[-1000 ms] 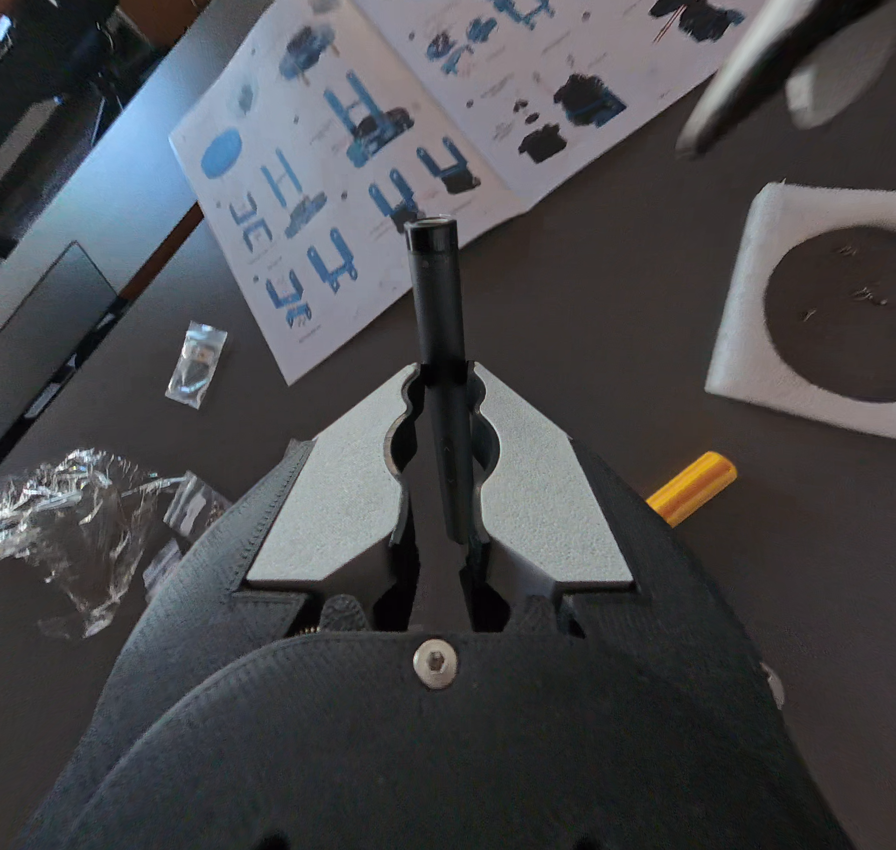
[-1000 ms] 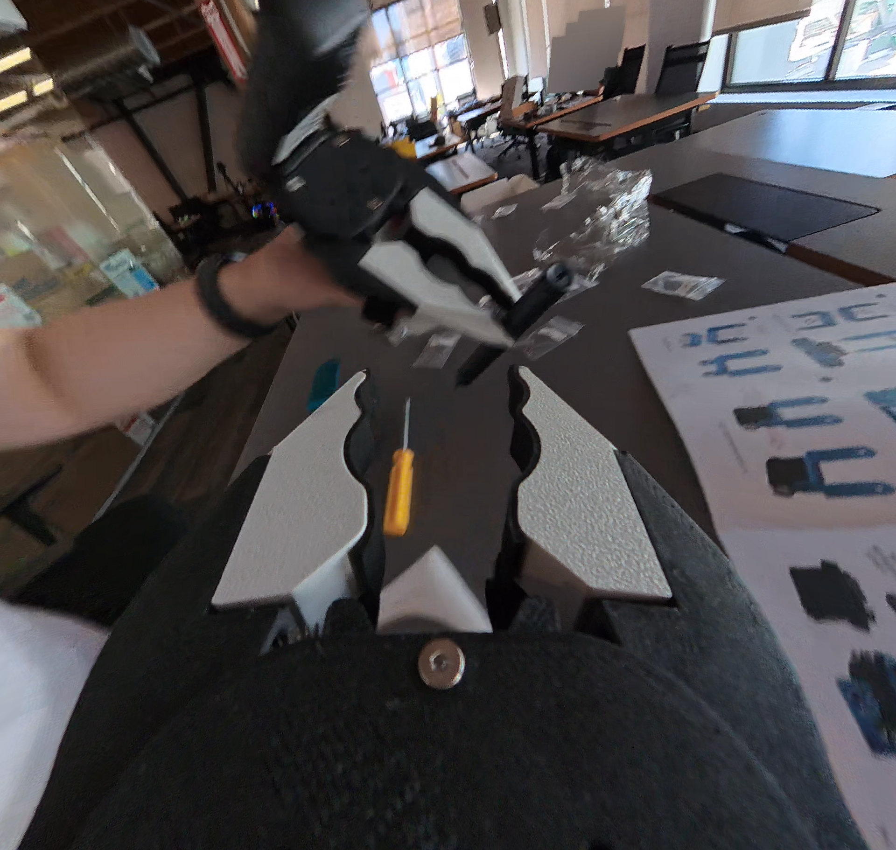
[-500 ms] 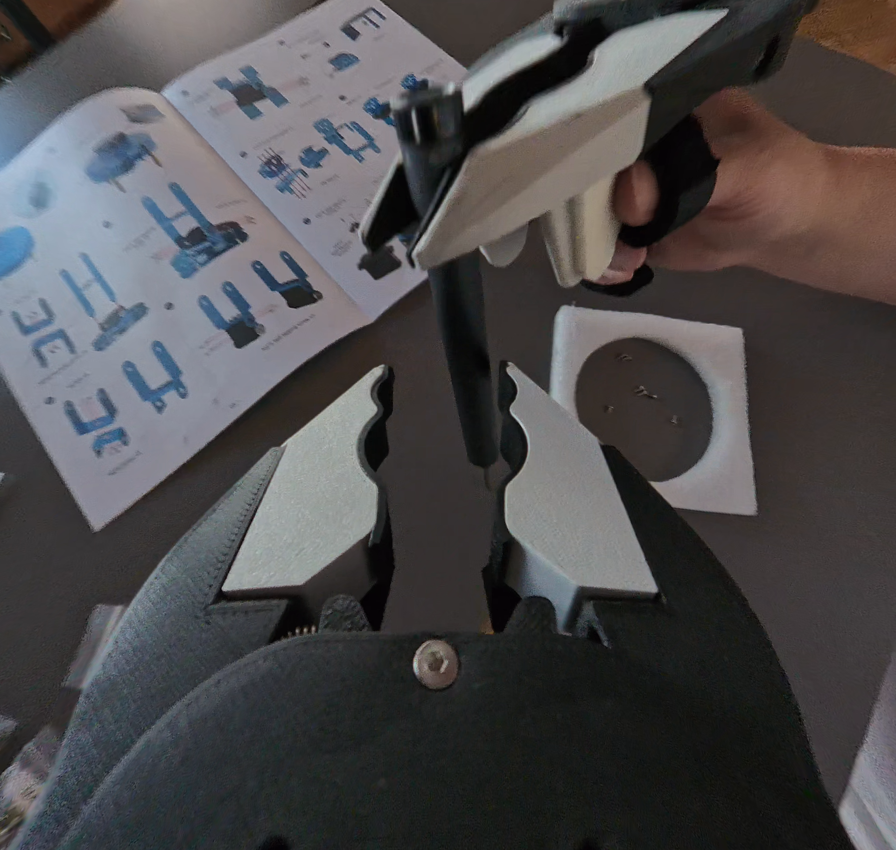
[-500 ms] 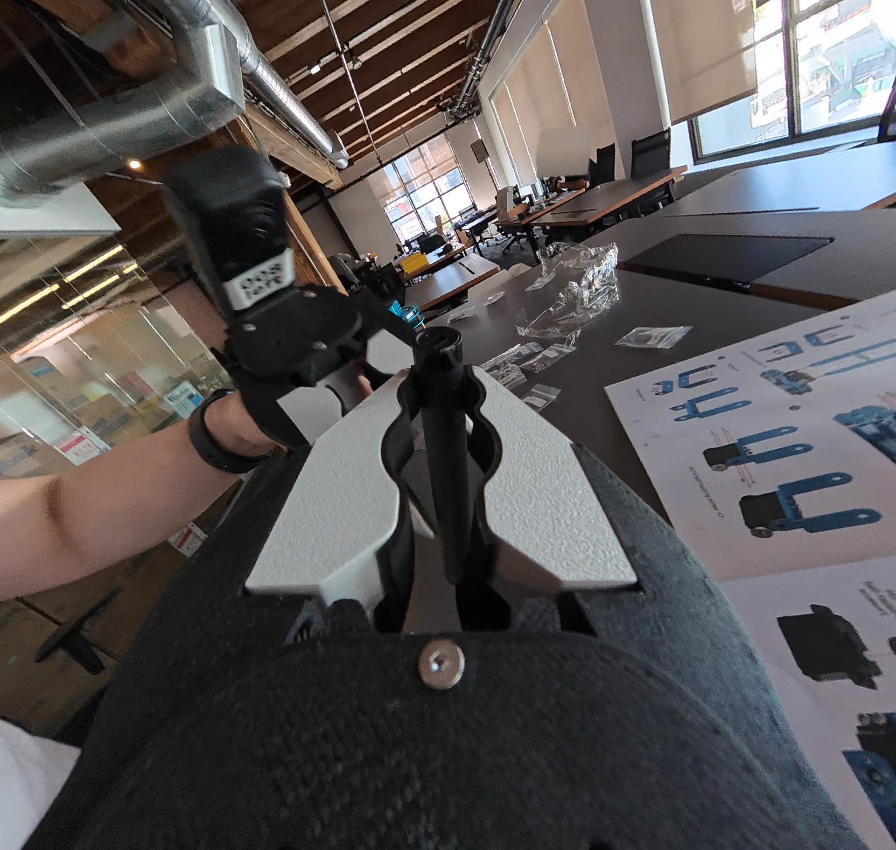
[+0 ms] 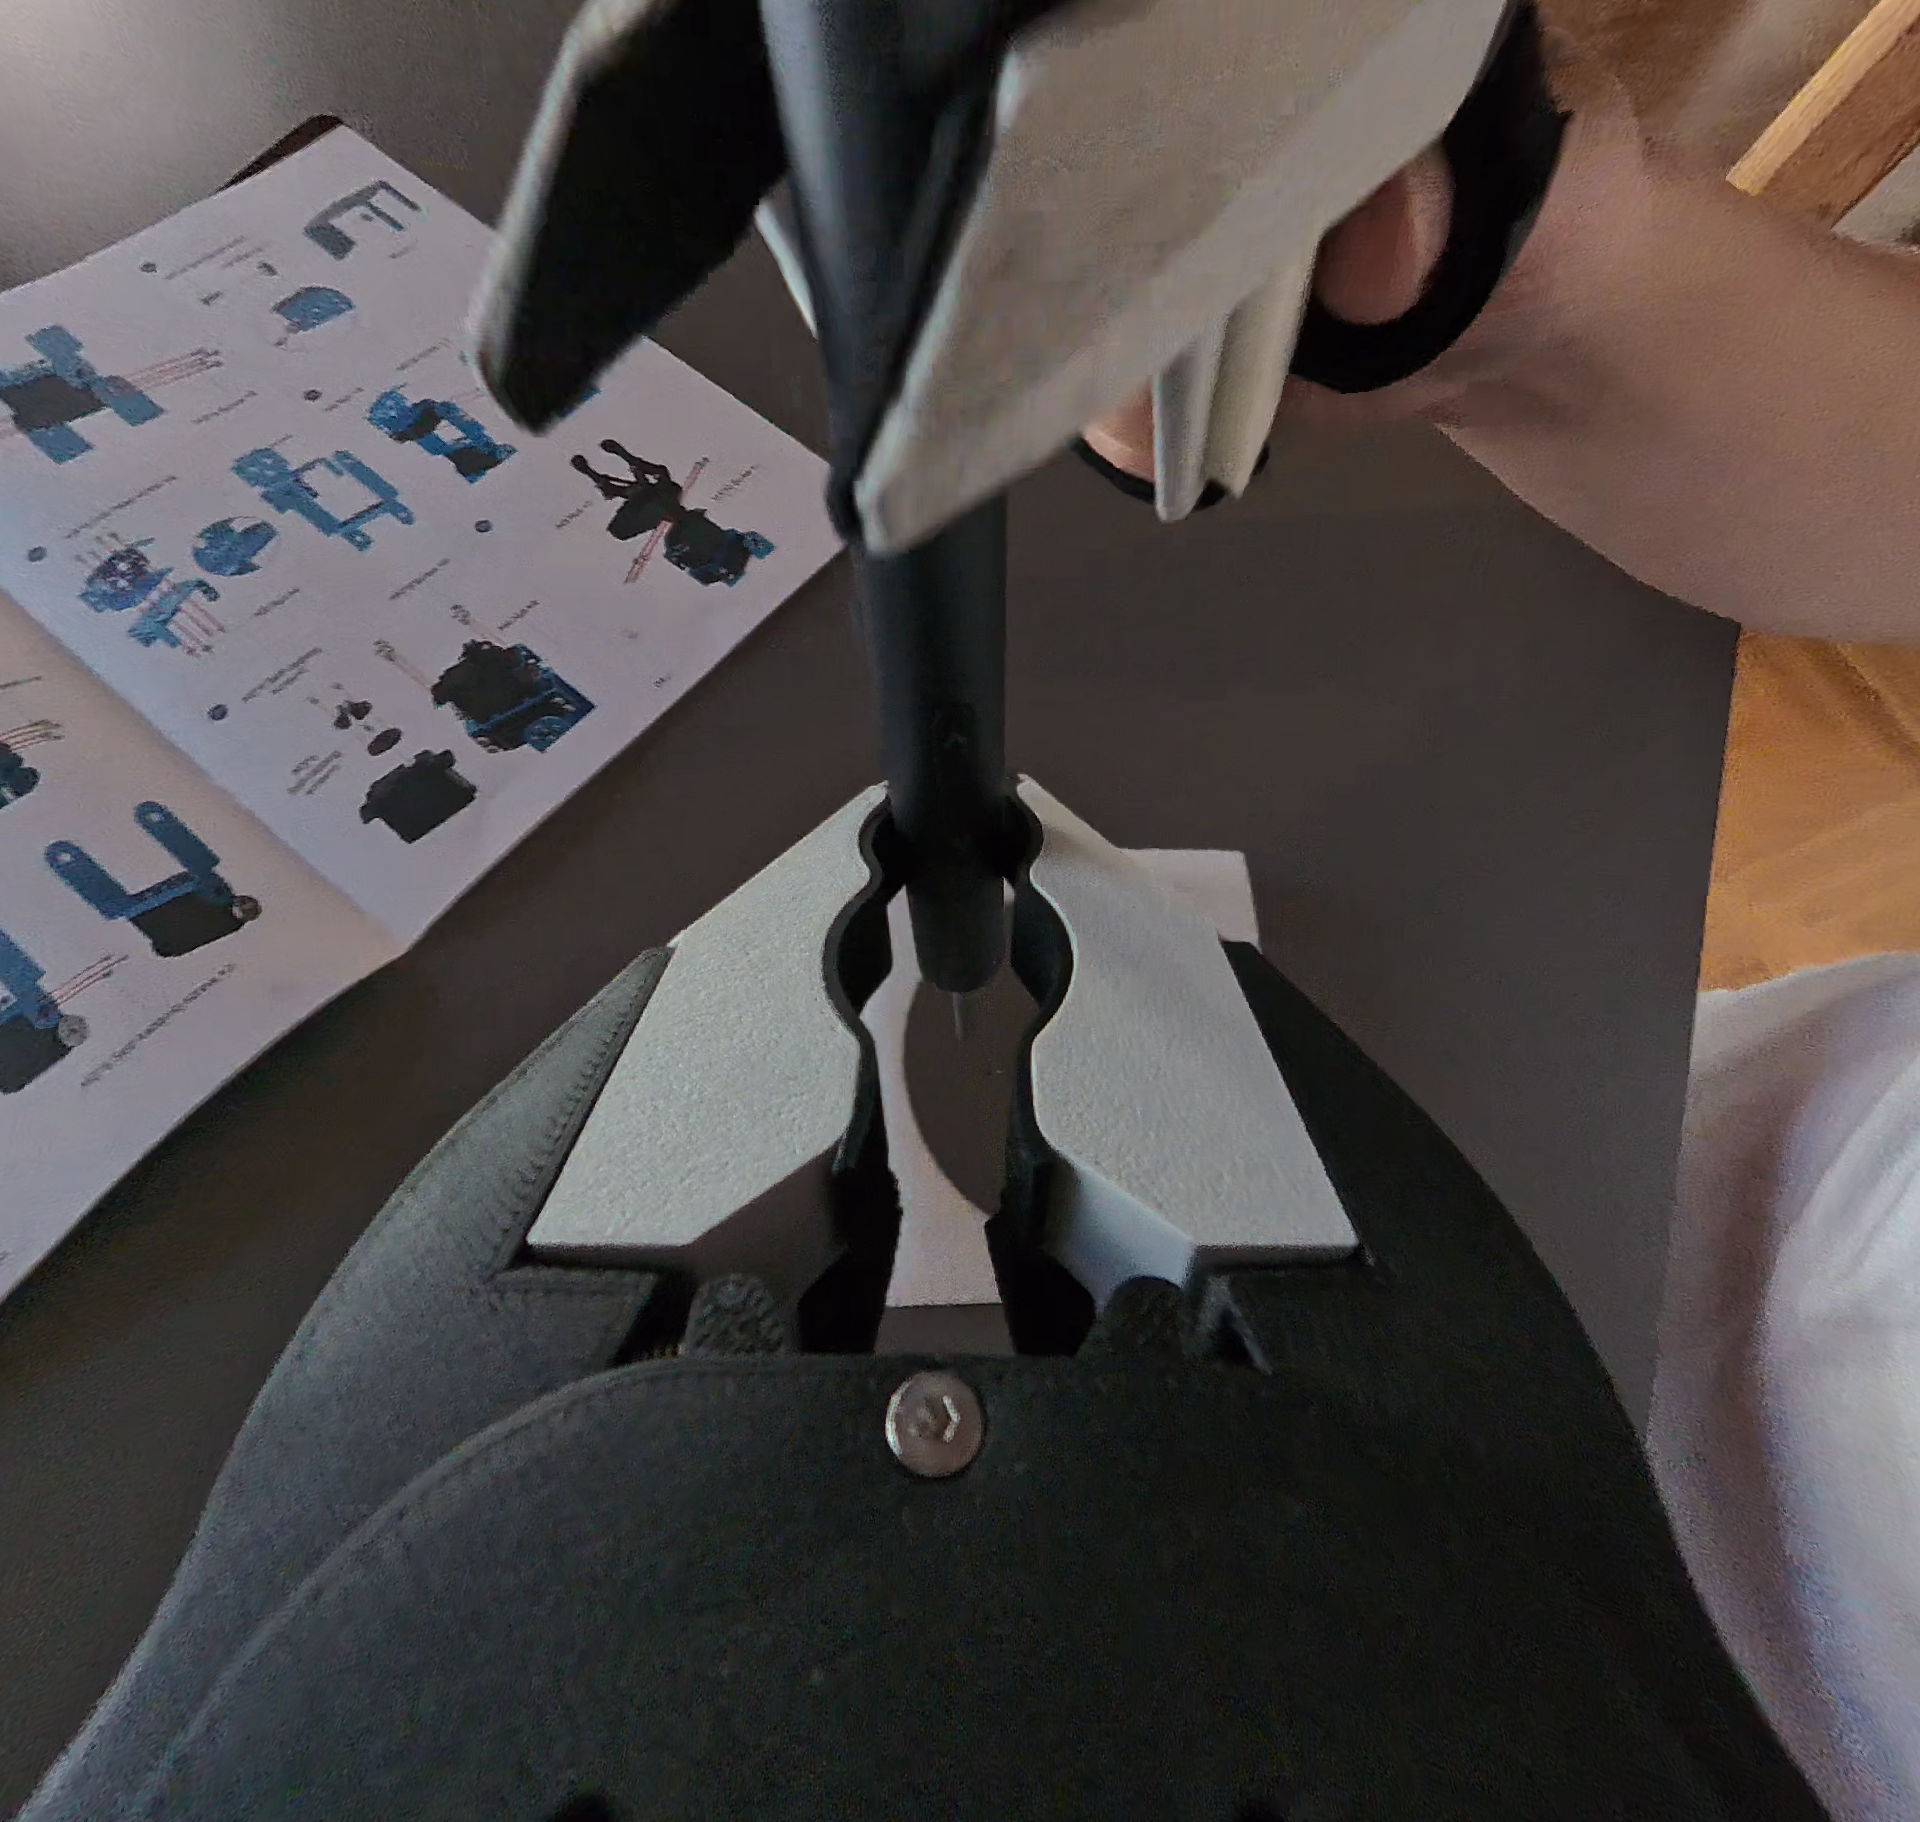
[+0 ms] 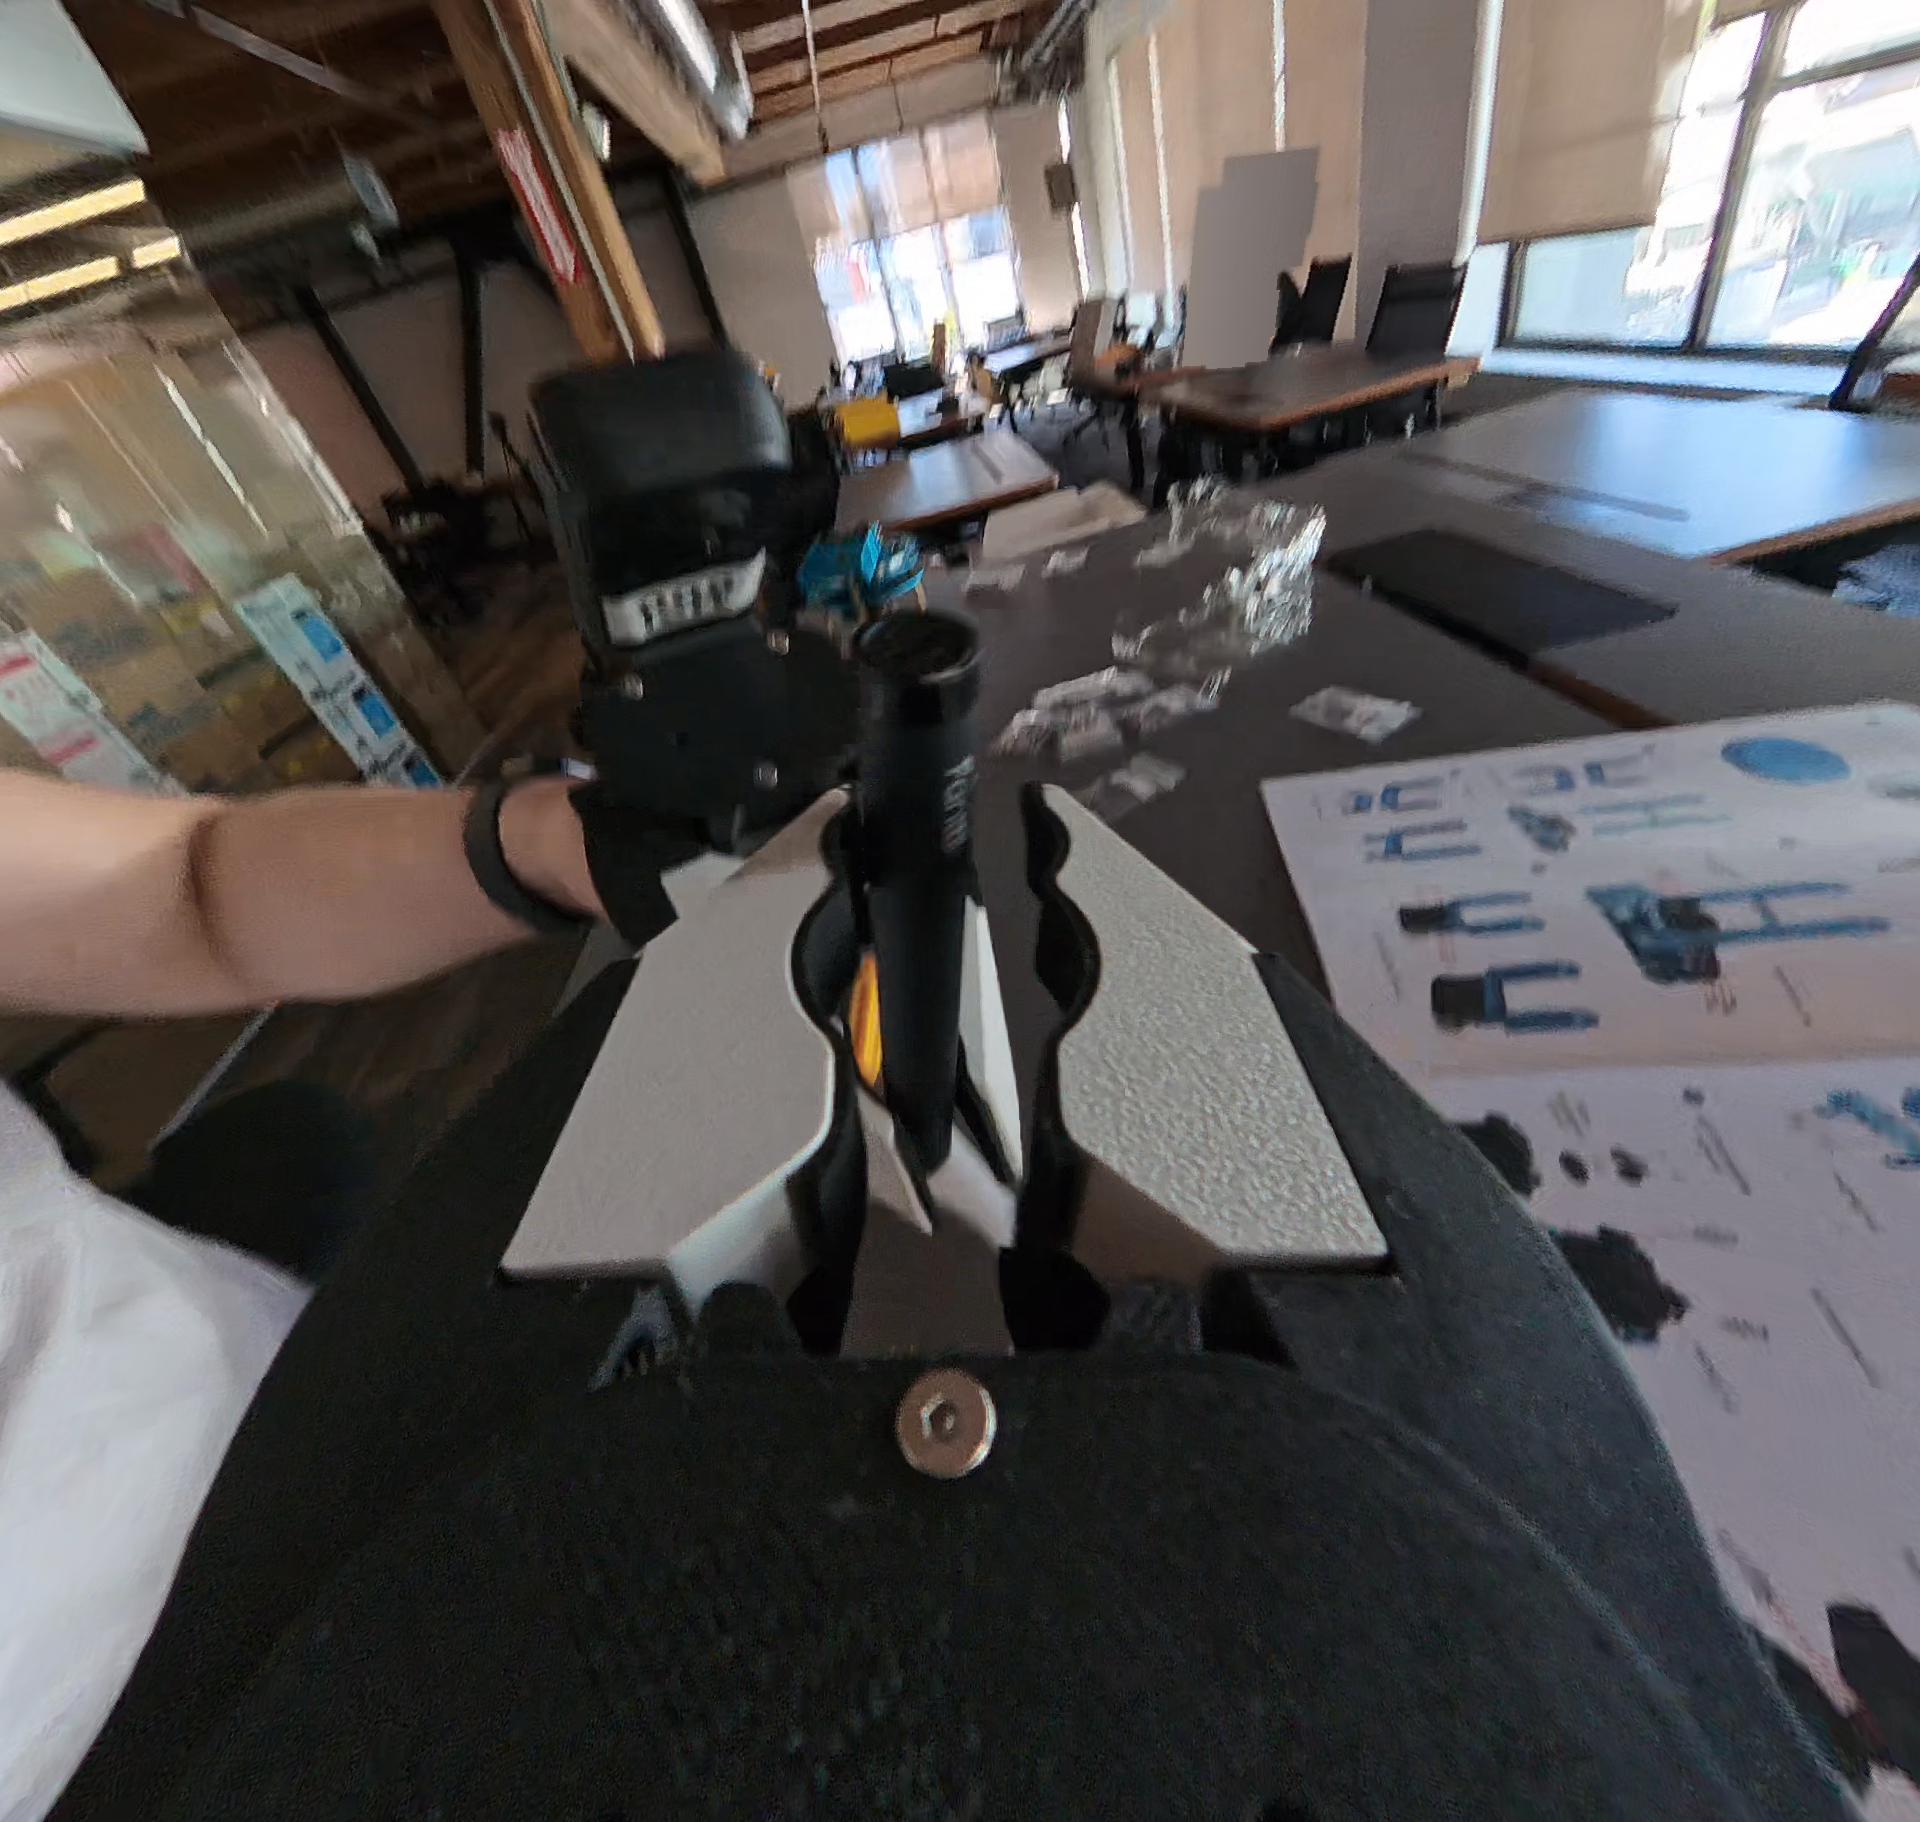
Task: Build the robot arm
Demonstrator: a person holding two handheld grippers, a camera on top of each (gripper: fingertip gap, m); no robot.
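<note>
Nearest to us in the left wrist view, the left gripper (image 5: 951, 837) is clamped on the slim black cylindrical tool (image 5: 940, 650). The foremost notches of its two white fingers close on the tool's lower end. A thin metal tip pokes out below the grip, pointing back toward the gripper's body. From there the tool's long axis runs straight ahead, in line with the fingers and away from the camera.

Just under the fingers we see a white foam square with a round cut-out (image 5: 1195, 889) lying on the dark grey table (image 5: 1403, 733).

Farther up the shaft, the right gripper (image 6: 935, 806) sits around the tool's upper half, held by a bare hand (image 5: 1558, 370). In the right wrist view its jaws are parted wider than the shaft. The tool leans against the left-side finger, and a clear gap shows on the other side, so only the left gripper grips it. Here too the shaft lies lengthwise between the fingers, its hollow end pointing beyond the tips.

Behind the shaft a sliver of an orange plastic handle (image 6: 862, 1014) shows. Beside both grippers lies an open white instruction booklet with blue and black diagrams (image 5: 312, 629). Farther along the table we see crumpled clear plastic bags (image 6: 1226, 588).
</note>
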